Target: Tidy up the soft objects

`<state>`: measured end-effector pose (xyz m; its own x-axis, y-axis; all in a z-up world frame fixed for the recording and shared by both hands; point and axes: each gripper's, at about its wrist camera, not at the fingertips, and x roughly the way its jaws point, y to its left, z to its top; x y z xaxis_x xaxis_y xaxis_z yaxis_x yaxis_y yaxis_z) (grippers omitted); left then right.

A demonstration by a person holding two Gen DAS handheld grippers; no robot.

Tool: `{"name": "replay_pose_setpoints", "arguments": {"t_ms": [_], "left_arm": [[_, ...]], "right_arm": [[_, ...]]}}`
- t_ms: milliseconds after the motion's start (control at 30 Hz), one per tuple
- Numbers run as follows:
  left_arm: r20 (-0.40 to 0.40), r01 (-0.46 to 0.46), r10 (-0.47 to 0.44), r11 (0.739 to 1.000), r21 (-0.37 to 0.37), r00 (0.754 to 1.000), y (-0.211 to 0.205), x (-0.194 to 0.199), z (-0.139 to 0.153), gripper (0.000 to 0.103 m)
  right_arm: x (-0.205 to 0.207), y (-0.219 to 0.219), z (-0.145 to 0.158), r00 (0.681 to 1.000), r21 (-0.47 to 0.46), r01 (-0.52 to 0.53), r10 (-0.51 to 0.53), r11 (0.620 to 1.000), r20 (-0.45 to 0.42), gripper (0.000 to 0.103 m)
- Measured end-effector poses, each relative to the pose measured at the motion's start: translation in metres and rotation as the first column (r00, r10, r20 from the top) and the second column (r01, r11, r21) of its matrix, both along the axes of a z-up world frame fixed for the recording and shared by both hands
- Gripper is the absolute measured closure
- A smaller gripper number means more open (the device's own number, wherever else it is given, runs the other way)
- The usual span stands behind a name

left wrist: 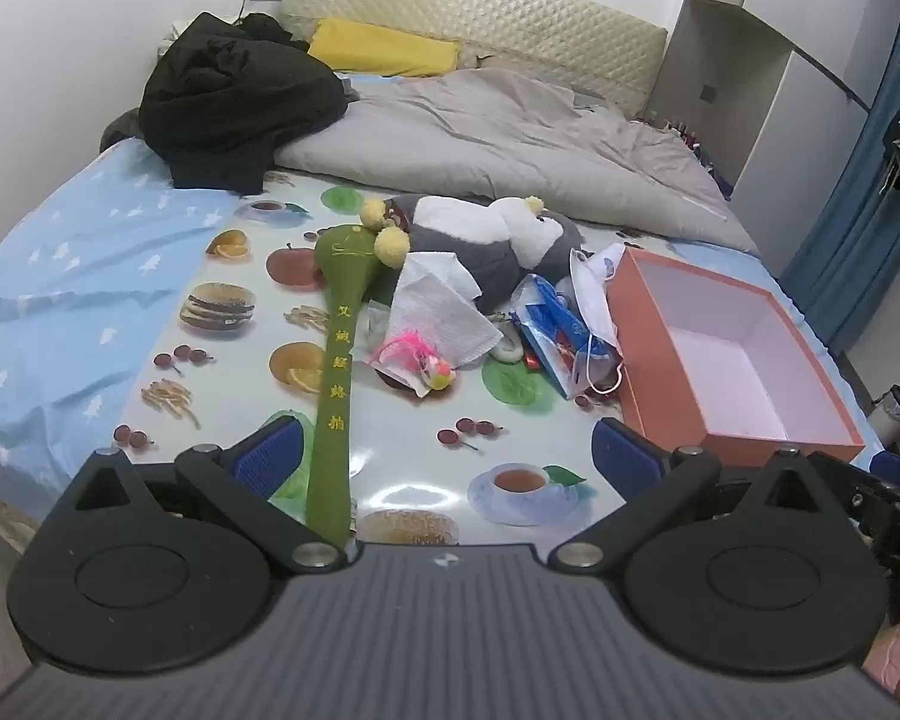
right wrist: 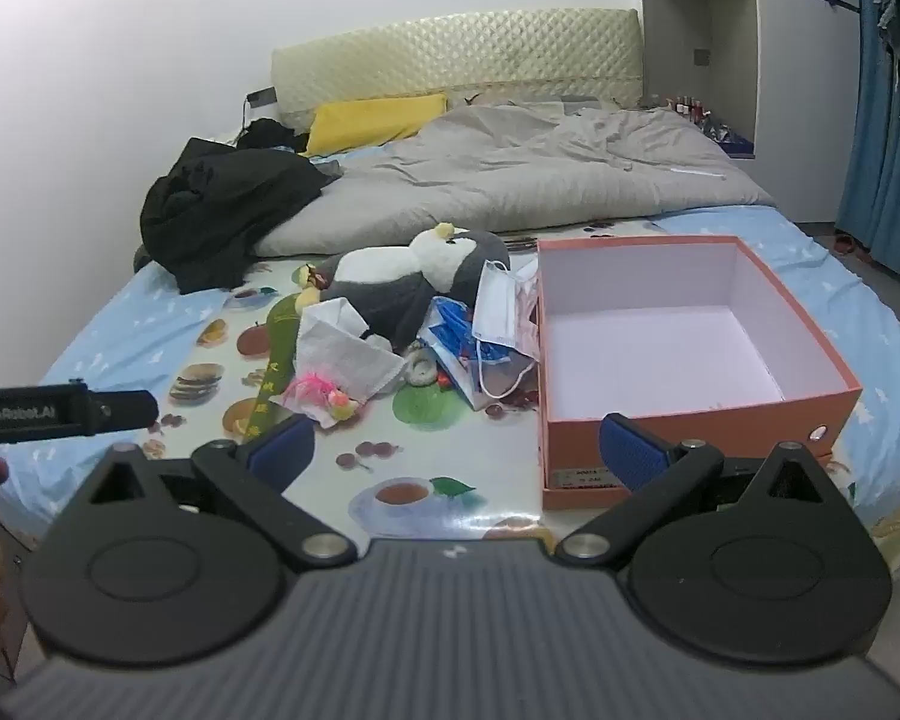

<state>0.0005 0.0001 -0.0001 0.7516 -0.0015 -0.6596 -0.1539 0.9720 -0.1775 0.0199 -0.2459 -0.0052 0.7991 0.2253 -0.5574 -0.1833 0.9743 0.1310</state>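
Note:
A pile of soft objects lies mid-bed: a grey and white plush penguin (left wrist: 498, 240) (right wrist: 414, 276), a long green fabric mallet with yellow pompoms (left wrist: 336, 348), a white cloth (left wrist: 438, 312) (right wrist: 342, 348), a pink feathery toy (left wrist: 414, 357) (right wrist: 321, 393), a blue bag (left wrist: 555, 324) (right wrist: 450, 336) and a face mask (right wrist: 498, 312). An empty orange box (left wrist: 726, 360) (right wrist: 684, 336) stands to the right of the pile. My left gripper (left wrist: 447, 456) is open and empty, near the mallet's handle end. My right gripper (right wrist: 456, 450) is open and empty, short of the box's near left corner.
The objects lie on a food-print plastic sheet (left wrist: 408, 480) (right wrist: 450, 498) over a blue bedsheet (left wrist: 60, 276). A grey duvet (left wrist: 510, 144), black clothes (left wrist: 234, 102) and a yellow pillow (left wrist: 384, 48) lie further back. Blue curtains (right wrist: 888, 138) hang at right.

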Motion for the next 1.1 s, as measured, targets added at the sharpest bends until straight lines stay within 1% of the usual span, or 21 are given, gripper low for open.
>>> {"name": "replay_pose_setpoints", "arguments": {"t_ms": [133,167,267,400,467,700,1000,1100], "left_arm": [[0.001,0.002,-0.002,1.000,-0.001,1.000,0.000,0.000,0.000,0.000],[0.003,0.004,-0.004,1.000,-0.001,1.000,0.000,0.000,0.001,0.000],[0.007,0.007,-0.007,1.000,0.004,1.000,0.000,0.001,0.002,0.000],[0.010,0.008,-0.008,1.000,-0.001,1.000,-0.001,0.001,0.003,0.000],[0.017,0.013,-0.013,1.000,0.004,1.000,-0.003,-0.003,0.011,0.000],[0.018,0.026,-0.026,0.999,0.022,1.000,-0.004,-0.007,0.013,0.000],[0.016,0.019,-0.020,1.000,0.015,1.000,-0.002,-0.008,0.016,0.000],[0.026,0.024,-0.024,1.000,0.012,0.999,0.000,-0.013,0.019,0.000]], "right_arm": [[-0.007,-0.003,0.003,1.000,0.027,0.006,-0.006,1.000,0.002,0.000],[-0.008,-0.010,0.004,1.000,0.033,0.006,-0.006,0.999,-0.001,0.000],[-0.001,-0.004,0.004,0.999,0.001,0.007,-0.007,1.000,-0.036,0.000],[-0.003,-0.004,0.004,1.000,0.005,0.011,-0.011,1.000,-0.025,0.000],[-0.003,-0.005,0.005,1.000,0.005,0.009,-0.009,1.000,-0.026,0.000],[-0.006,-0.004,0.006,1.000,0.002,0.002,-0.002,1.000,-0.022,0.000],[-0.008,-0.010,0.011,1.000,0.008,0.002,-0.002,1.000,-0.020,0.000],[-0.011,-0.012,0.011,1.000,0.007,-0.001,0.001,1.000,-0.020,0.000]]}}
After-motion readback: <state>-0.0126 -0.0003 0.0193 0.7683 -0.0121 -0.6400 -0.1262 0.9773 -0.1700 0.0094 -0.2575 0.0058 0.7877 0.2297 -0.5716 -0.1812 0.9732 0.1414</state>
